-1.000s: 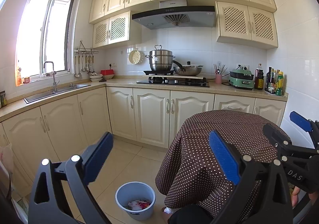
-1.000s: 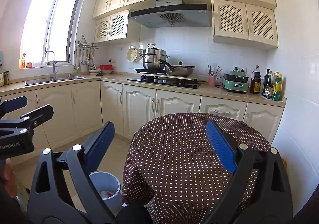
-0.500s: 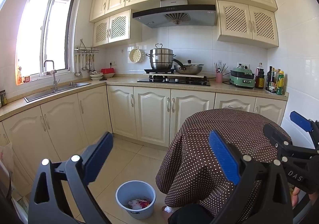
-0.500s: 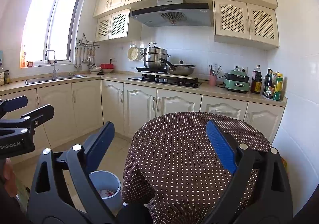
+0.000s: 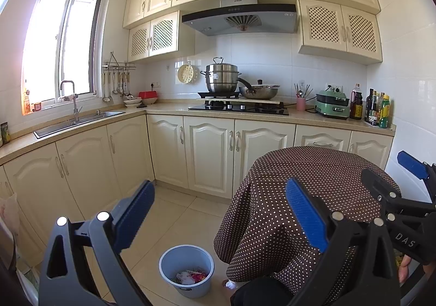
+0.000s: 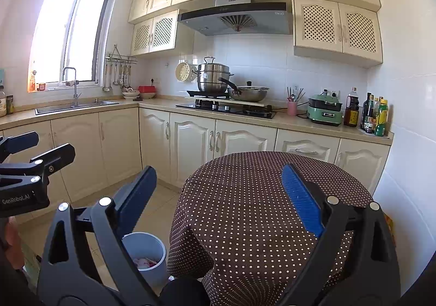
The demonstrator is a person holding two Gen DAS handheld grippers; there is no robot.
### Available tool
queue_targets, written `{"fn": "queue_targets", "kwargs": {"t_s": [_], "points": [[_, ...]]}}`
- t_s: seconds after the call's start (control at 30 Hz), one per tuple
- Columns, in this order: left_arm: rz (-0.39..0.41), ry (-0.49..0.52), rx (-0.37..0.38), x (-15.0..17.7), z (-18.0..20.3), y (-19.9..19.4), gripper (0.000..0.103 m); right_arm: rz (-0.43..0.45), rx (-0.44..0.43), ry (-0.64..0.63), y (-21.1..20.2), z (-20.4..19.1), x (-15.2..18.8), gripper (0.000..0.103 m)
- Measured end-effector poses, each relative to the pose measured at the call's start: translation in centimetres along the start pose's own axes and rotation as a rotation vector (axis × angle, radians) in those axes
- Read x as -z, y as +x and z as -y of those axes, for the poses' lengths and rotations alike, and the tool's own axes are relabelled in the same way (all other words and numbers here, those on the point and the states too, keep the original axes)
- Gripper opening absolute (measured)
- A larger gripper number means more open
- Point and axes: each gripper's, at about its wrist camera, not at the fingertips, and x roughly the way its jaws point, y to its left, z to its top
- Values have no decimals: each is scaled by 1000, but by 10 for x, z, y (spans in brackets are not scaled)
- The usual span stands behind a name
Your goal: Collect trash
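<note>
Left wrist view: the left gripper is held high above the floor, its two blue fingers spread wide with nothing between them. Under it, on the tiles, stands the blue bin, just beside the hanging edge of the dotted tablecloth. Inside the bin lies the trash, some white and red-pink pieces; what they are exactly is too small to tell. The bin is near the table, I think, so that things can be dropped into it with a short reach. At the far right edge the right gripper is seen from the side, and a hand holds its handle.

Right wrist view: the right gripper is also released, its fingers wide apart and empty, and it looks over the round table. The cloth top shows no litter on it. The bin is partly hidden behind the left finger, with a little trash visible inside. At the left edge the left gripper is level with it.

Both tools wait side by side and point at the kitchen counter, probably because the collecting on the table is finished.
</note>
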Motion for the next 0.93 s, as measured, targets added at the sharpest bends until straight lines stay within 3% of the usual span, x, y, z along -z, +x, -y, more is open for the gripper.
{"fn": "queue_targets", "kwargs": {"t_s": [0.67,0.83,0.93], "points": [[-35,8,-17,3,-2,17,95,-27,-2,-7,16,4,3,91],[-79,12,-43,10,-4,35,95,-57,10,1,33,14,8,92],[-129,12,-64,18,-7,54,95,-98,66,0,57,32,12,91]]}}
